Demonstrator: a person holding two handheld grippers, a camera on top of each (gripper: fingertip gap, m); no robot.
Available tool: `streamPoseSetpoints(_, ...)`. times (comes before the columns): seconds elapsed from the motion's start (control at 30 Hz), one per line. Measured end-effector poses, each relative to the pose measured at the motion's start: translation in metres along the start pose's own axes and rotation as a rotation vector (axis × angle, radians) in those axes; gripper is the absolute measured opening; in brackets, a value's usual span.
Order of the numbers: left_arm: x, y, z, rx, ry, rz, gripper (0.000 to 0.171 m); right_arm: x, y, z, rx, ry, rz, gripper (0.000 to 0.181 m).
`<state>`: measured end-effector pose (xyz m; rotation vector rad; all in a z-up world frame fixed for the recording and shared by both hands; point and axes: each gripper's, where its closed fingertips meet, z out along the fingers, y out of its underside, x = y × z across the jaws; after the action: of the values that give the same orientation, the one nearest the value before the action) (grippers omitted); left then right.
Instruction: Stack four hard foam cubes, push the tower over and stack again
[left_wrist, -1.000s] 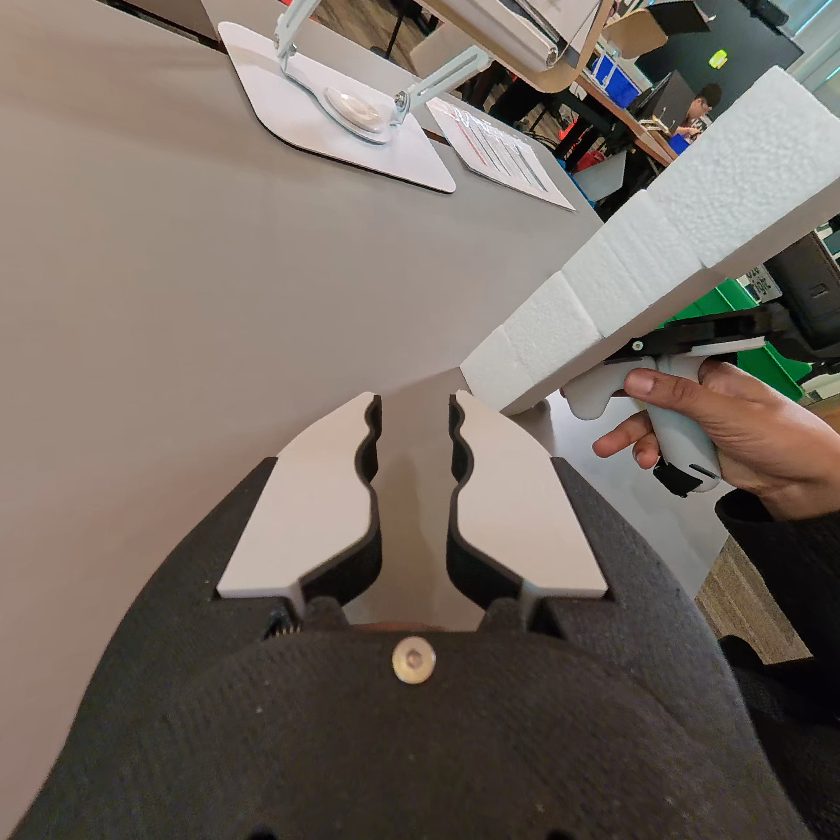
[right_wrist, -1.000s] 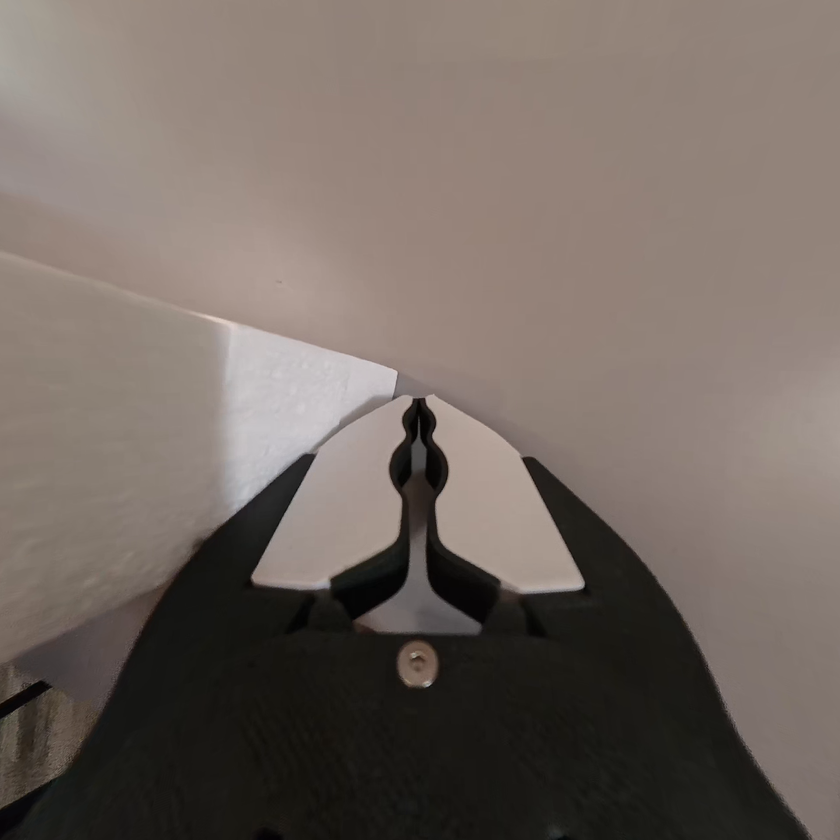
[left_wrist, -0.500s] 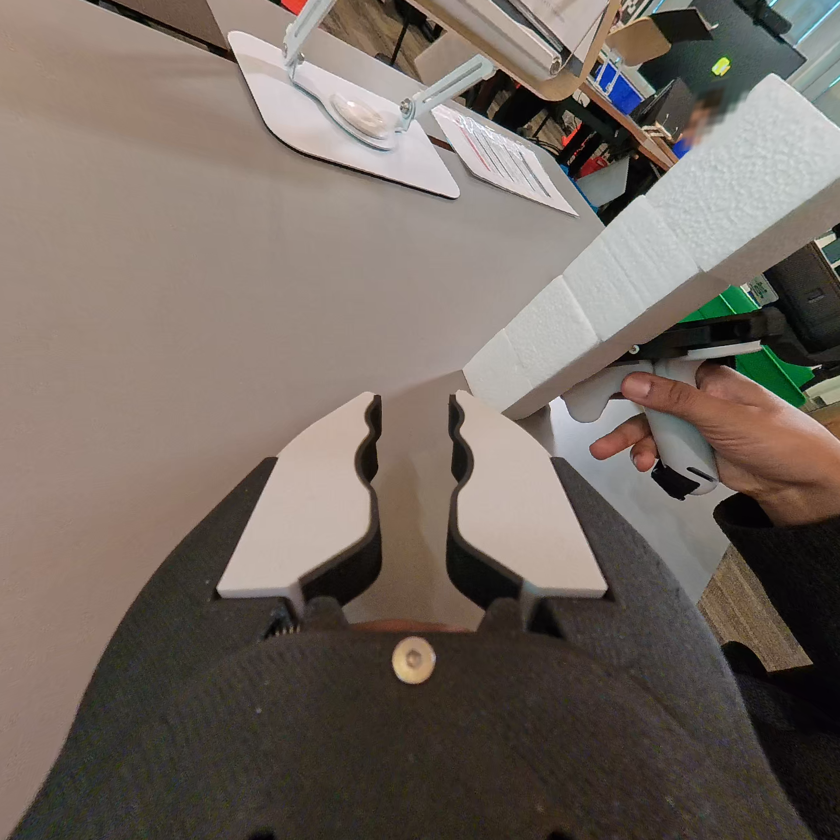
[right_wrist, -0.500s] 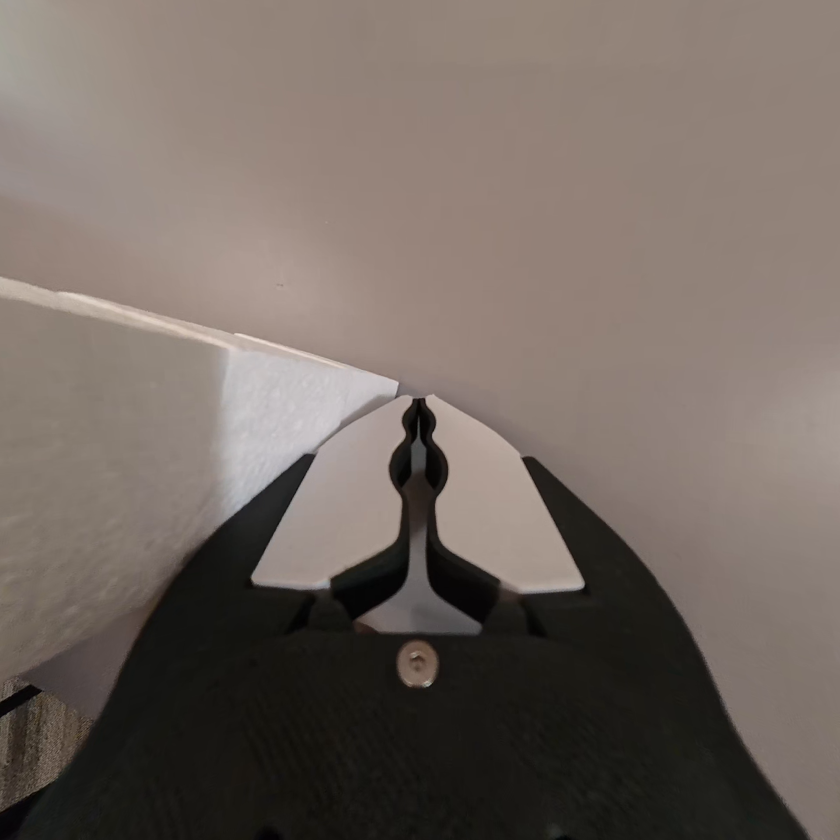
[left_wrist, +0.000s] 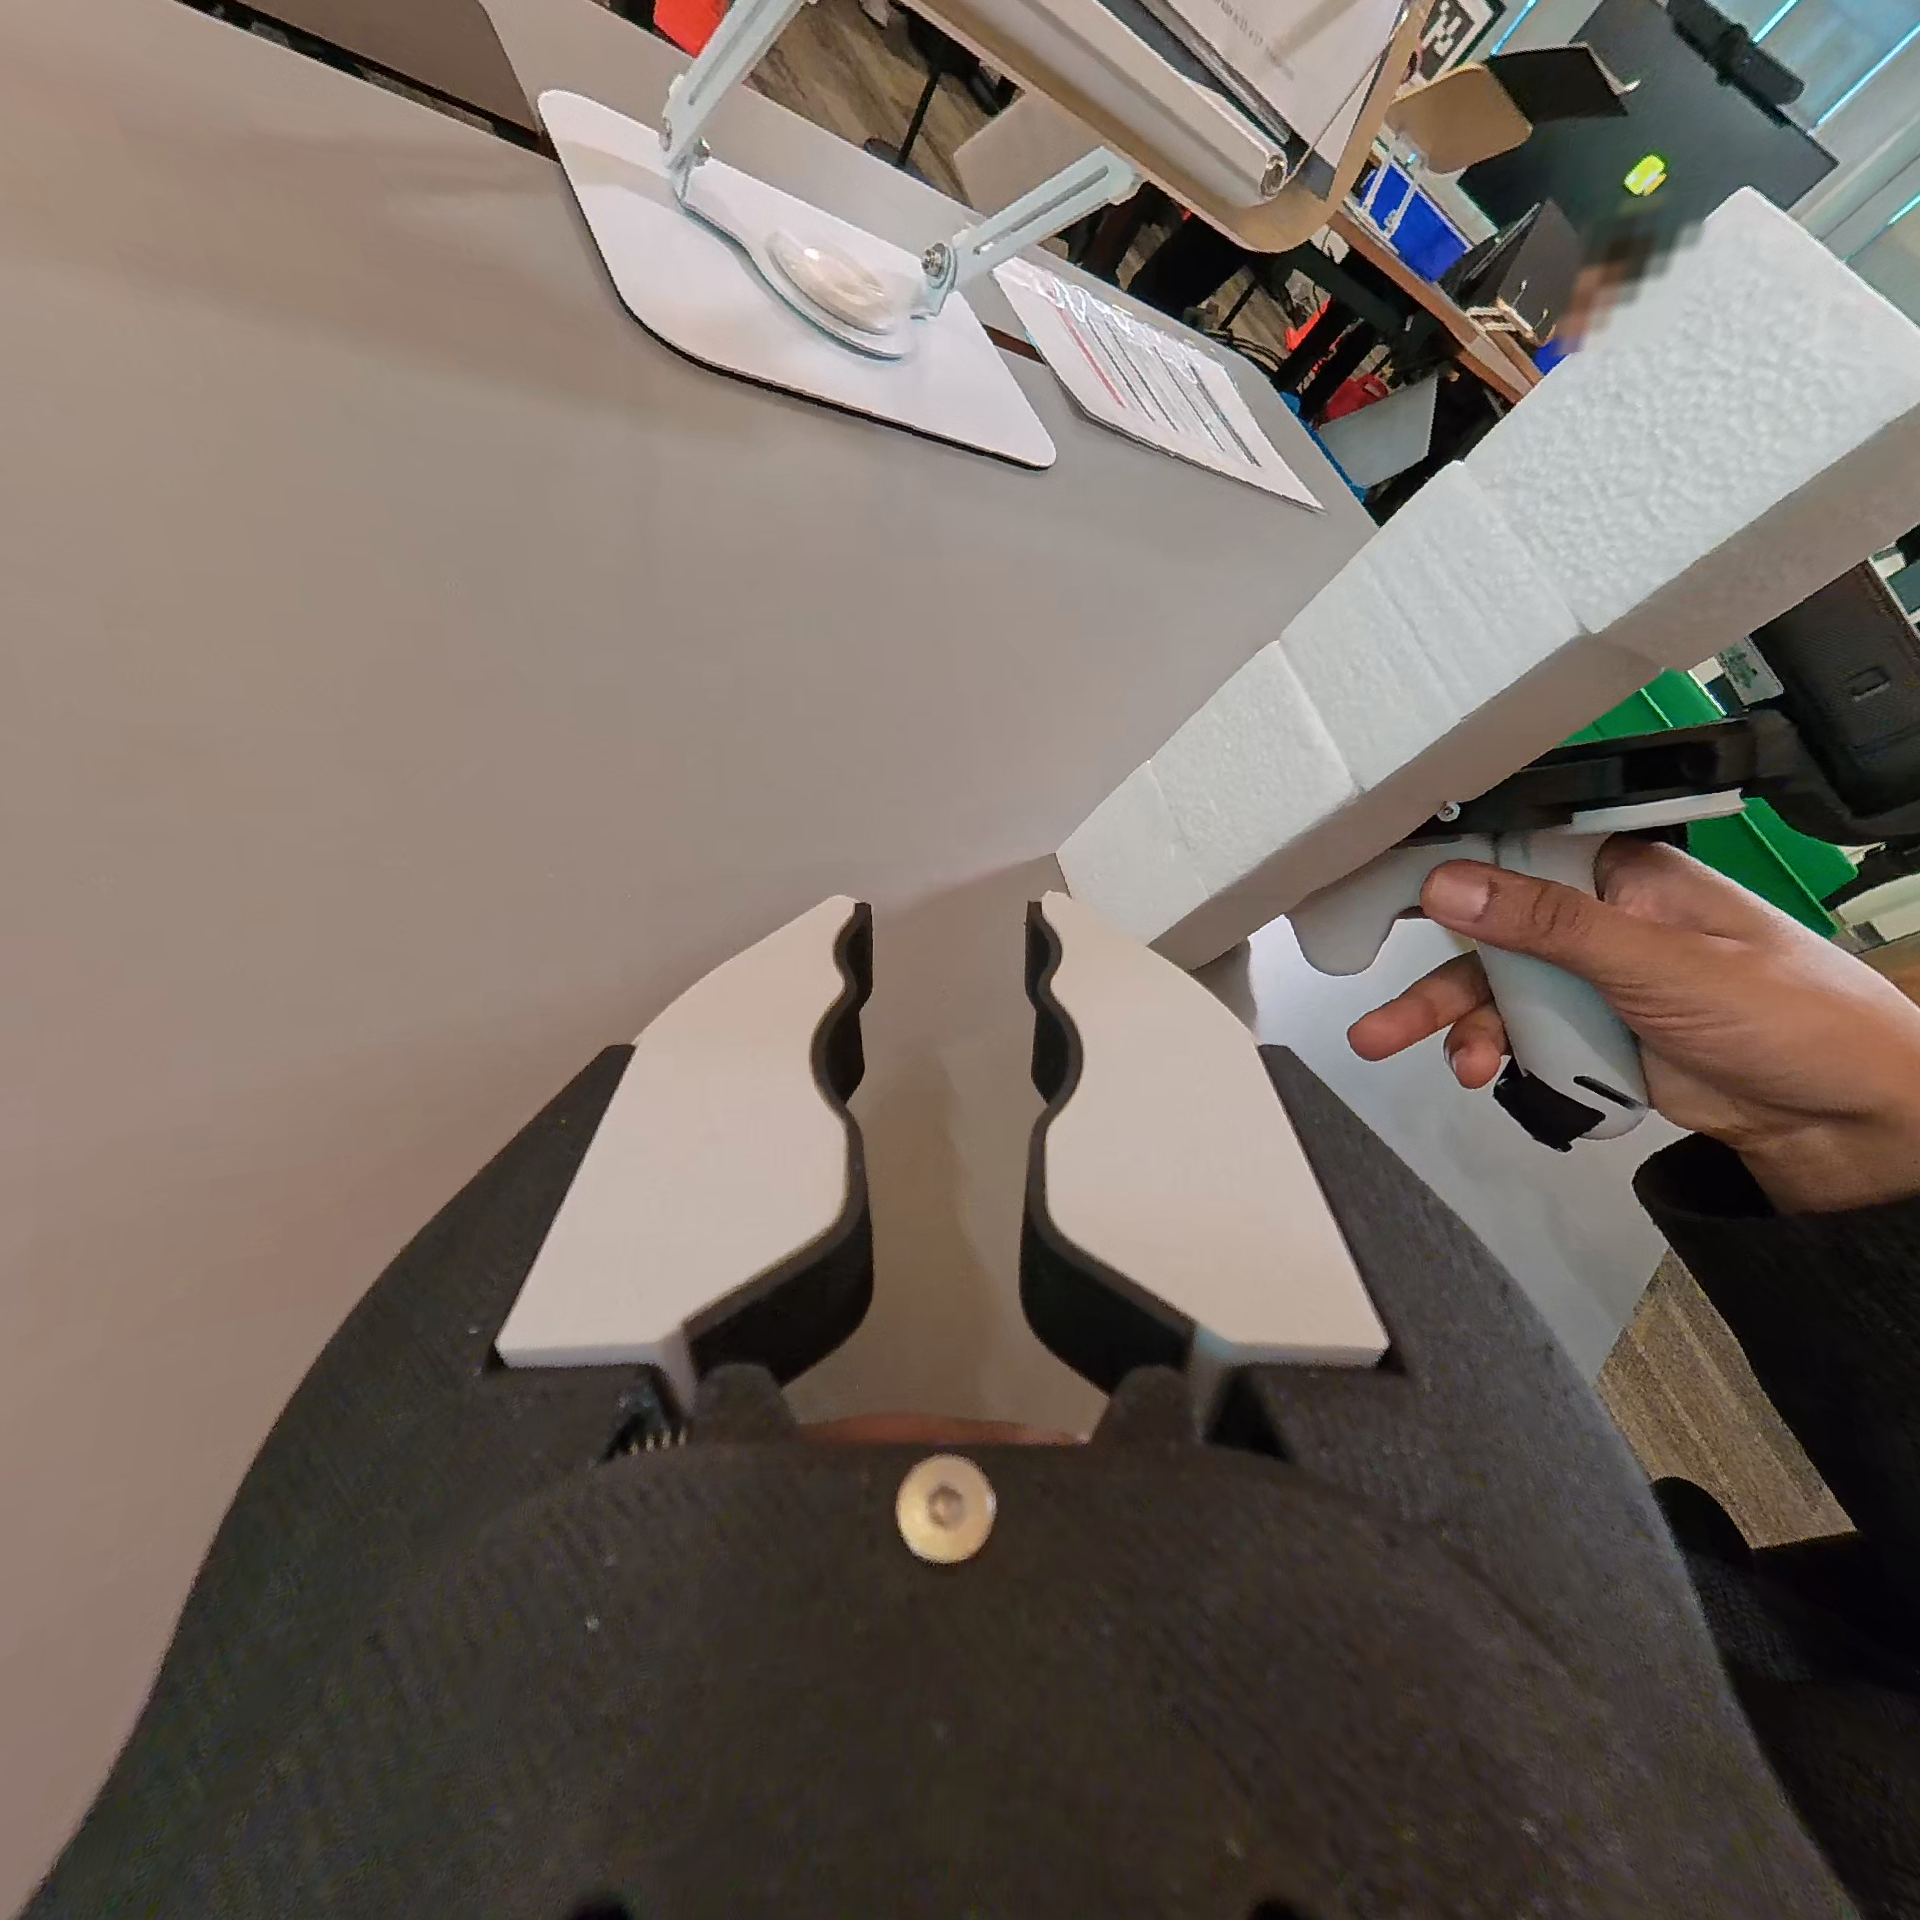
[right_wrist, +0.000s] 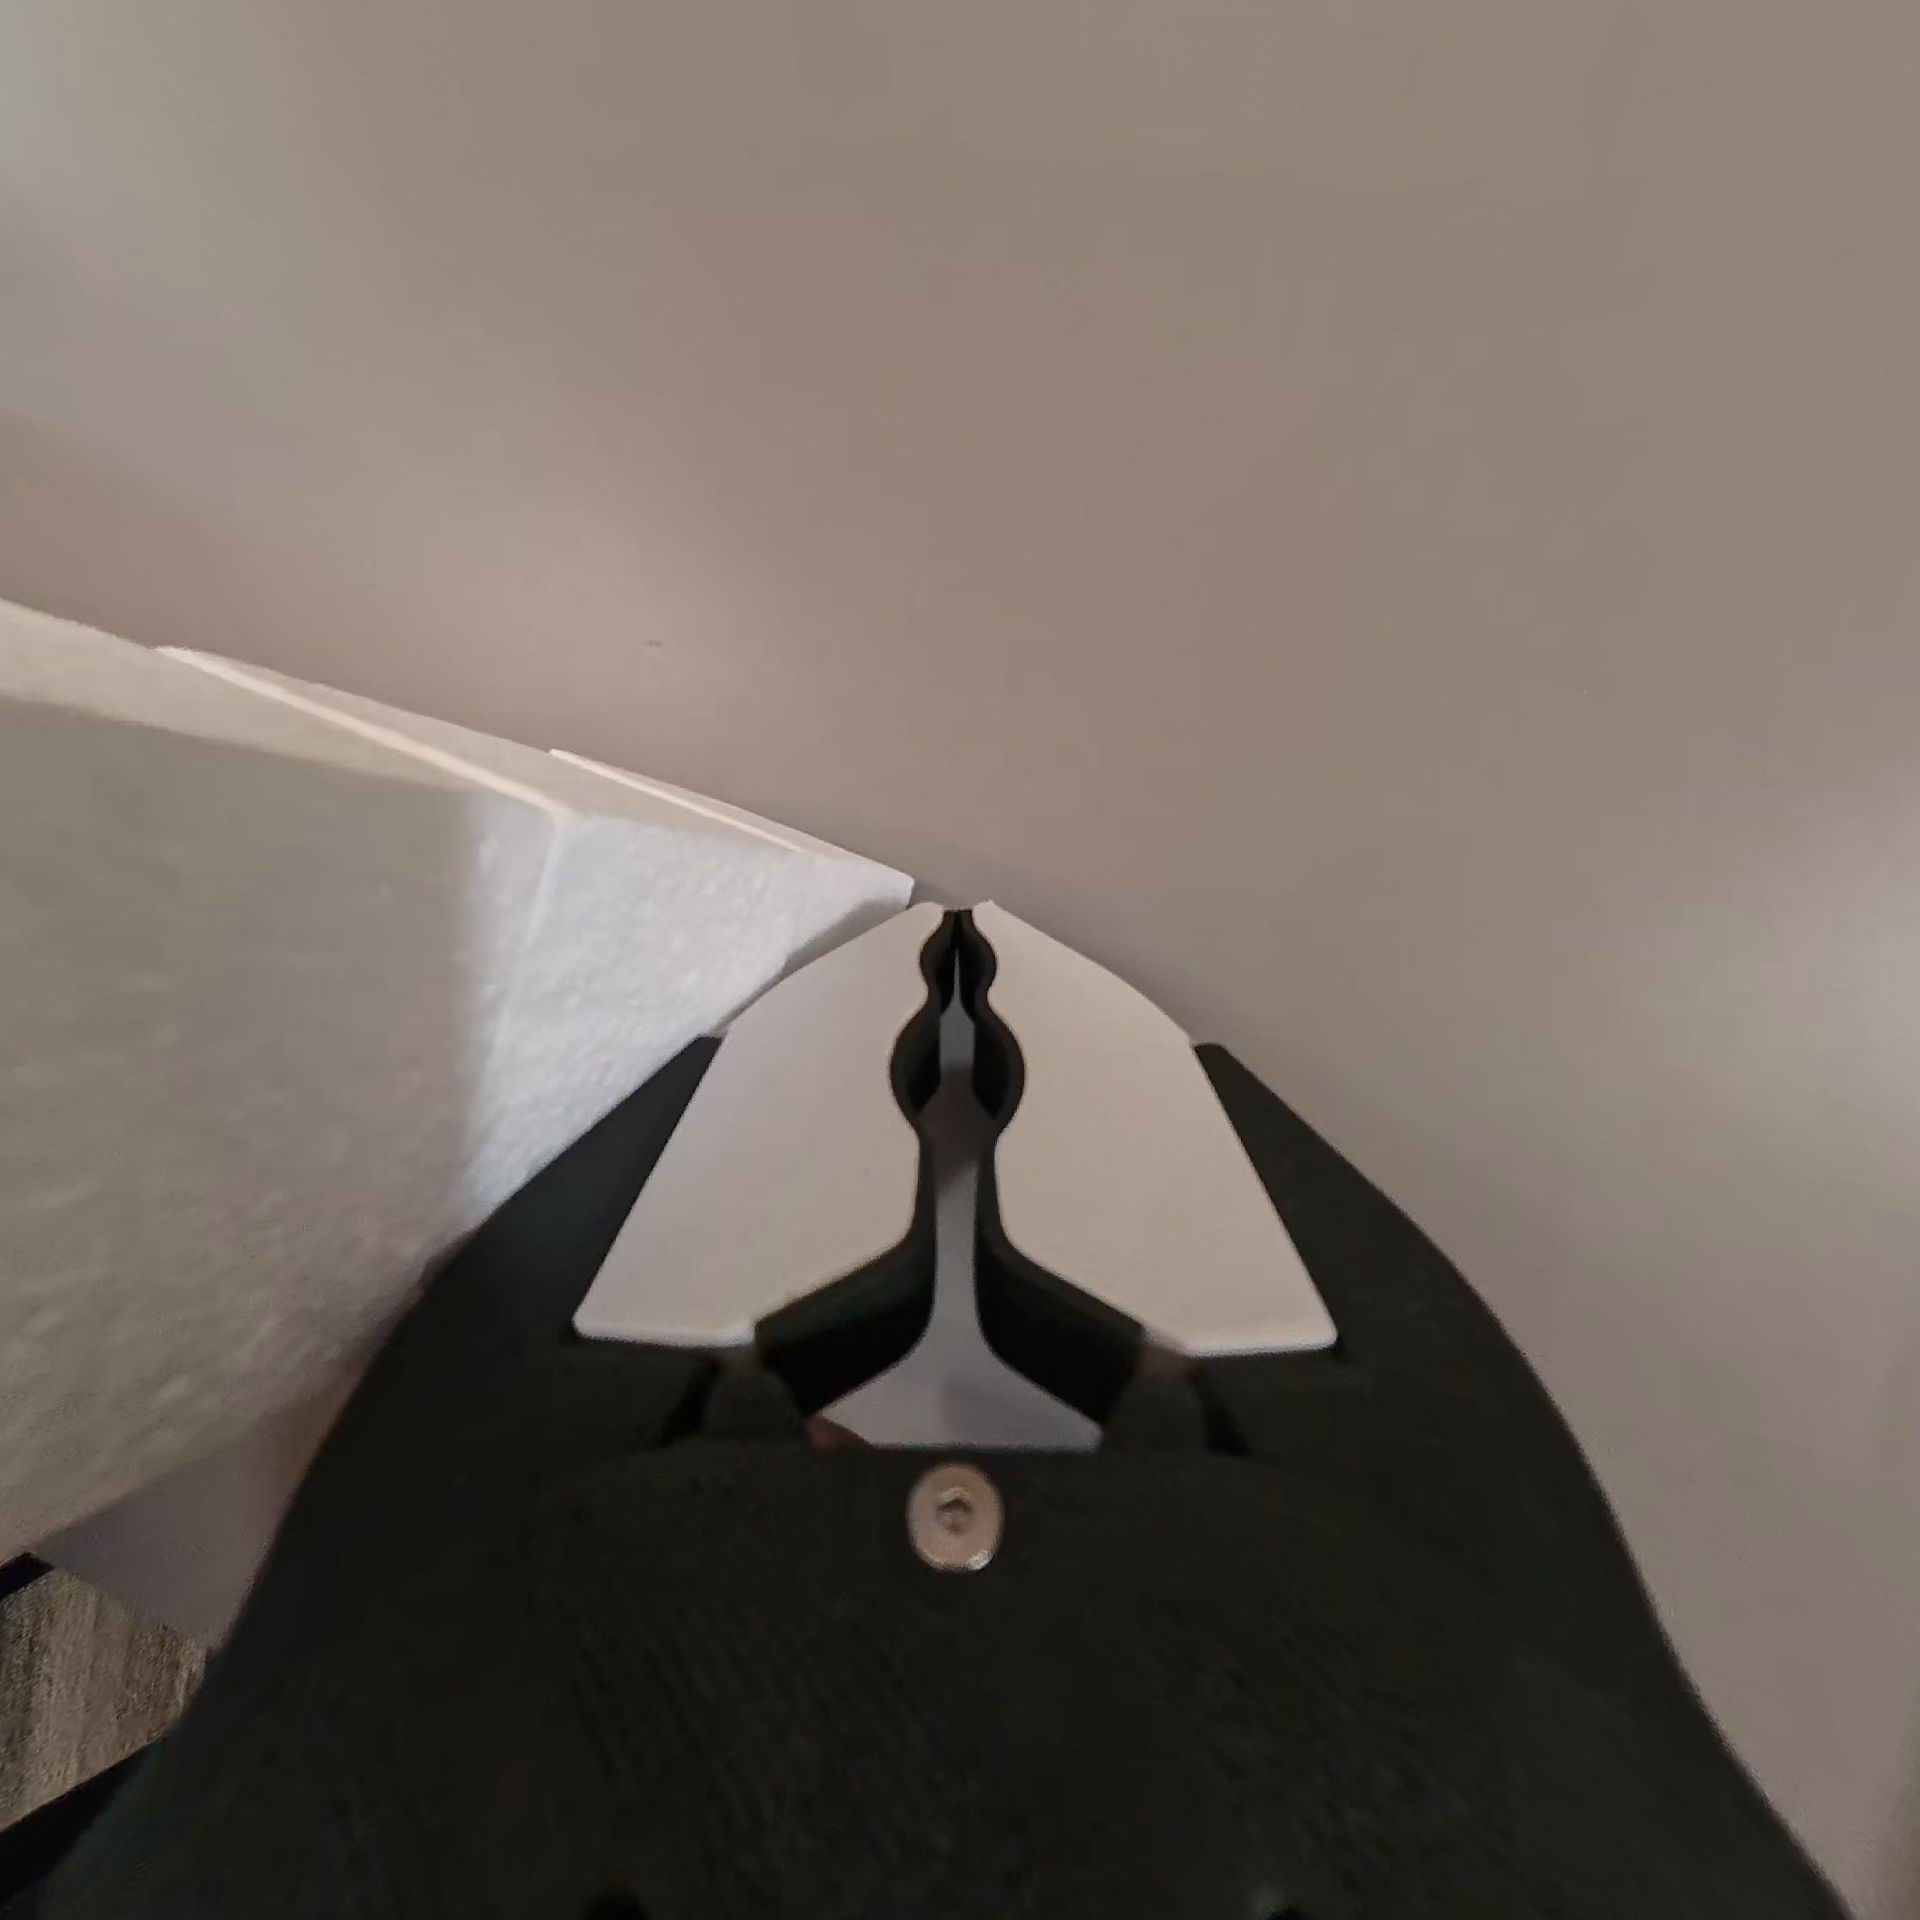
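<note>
A long white stepped foam block (left_wrist: 1507, 644) lies tilted, its low end on the corner of the grey table (left_wrist: 416, 623). My left gripper (left_wrist: 948, 914) is open and empty just above the table, its right fingertip close beside the block's low end. A hand (left_wrist: 1714, 1018) holds my right gripper's white handle (left_wrist: 1538, 997) beneath the block; its fingertips are hidden there. In the right wrist view my right gripper (right_wrist: 962, 914) is shut with nothing between the jaws, and the foam block (right_wrist: 312, 987) lies against its left side over the table (right_wrist: 1143, 416).
A white stand base with a metal arm (left_wrist: 790, 312) and a printed sheet (left_wrist: 1153, 384) lie at the far side of the table. The table edge runs down the right, with carpet floor (left_wrist: 1704, 1392) and a green bin (left_wrist: 1766, 831) beyond. The tips of one gripper are about 20 cm away from the tips of the other.
In the right wrist view the foam block has tilted a little, so its stepped top edge now shows. The left gripper has shifted slightly. Both jaws stand as before.
</note>
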<state>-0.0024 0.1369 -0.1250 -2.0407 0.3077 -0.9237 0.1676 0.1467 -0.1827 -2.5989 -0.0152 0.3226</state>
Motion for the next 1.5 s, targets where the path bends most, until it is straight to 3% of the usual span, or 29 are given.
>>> streamPoseSetpoints(0.7, -0.006, -0.008, -0.003, 0.036, -0.033, -0.004, 0.029, -0.012, -0.006, -0.002, 0.006, -0.006, -0.029, 0.000)
streamPoseSetpoints(1.1, -0.050, -0.069, -0.059, 0.442, -0.304, -0.040, 0.034, -0.015, -0.008, -0.002, 0.009, -0.009, -0.042, 0.000)
streamPoseSetpoints(1.23, -0.049, -0.090, -0.089, 0.626, -0.417, 0.023, 0.035, -0.015, -0.009, -0.003, 0.014, -0.003, -0.048, 0.000)
streamPoseSetpoints(1.3, -0.040, -0.100, -0.103, 0.711, -0.399, 0.049, 0.029, -0.009, -0.011, -0.006, 0.027, 0.018, -0.056, 0.000)
streamPoseSetpoints(1.4, -0.039, -0.103, -0.108, 0.717, -0.406, 0.074, 0.029, 0.011, -0.025, -0.019, 0.109, 0.049, -0.036, 0.000)
streamPoseSetpoints(1.5, -0.049, -0.103, -0.115, 0.740, -0.455, 0.053, 0.029, 0.020, -0.039, -0.039, 0.202, -0.041, -0.005, 0.014)
